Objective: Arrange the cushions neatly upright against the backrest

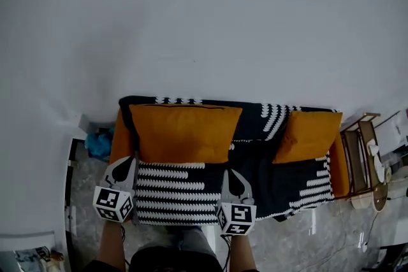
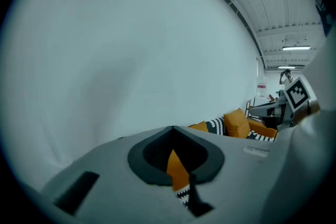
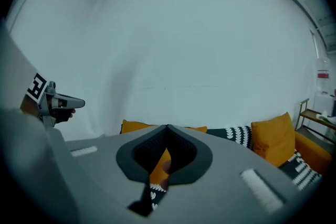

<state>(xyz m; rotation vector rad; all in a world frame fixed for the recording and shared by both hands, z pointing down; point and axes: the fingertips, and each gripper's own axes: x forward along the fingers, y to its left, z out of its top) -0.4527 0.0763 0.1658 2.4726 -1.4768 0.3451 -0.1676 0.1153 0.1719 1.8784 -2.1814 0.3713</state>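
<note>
- Head view shows your left gripper (image 1: 131, 161) and right gripper (image 1: 229, 174) over the front of the sofa (image 1: 341, 170). Each sits just below a lower corner of the large cushion (image 1: 185, 132), and it is unclear from there whether the tips touch it.
- Left gripper view and right gripper view both show the jaws pressed together tip to tip with nothing clamped. Only orange fabric and the patterned throw (image 1: 172, 195) show through the gap behind the tips.
- The large cushion stands against the backrest (image 1: 255, 113) at the left end. The small cushion (image 1: 308, 135) leans at the right end, turned askew.
- If you nudge the large cushion with closed tips, it could tip forward, since it only leans.
- When you reach across for the small cushion, your arm may brush the large one out of line.
- If you pinch too little fabric, the small cushion may slip, and dragging it could ruck the throw.
</note>
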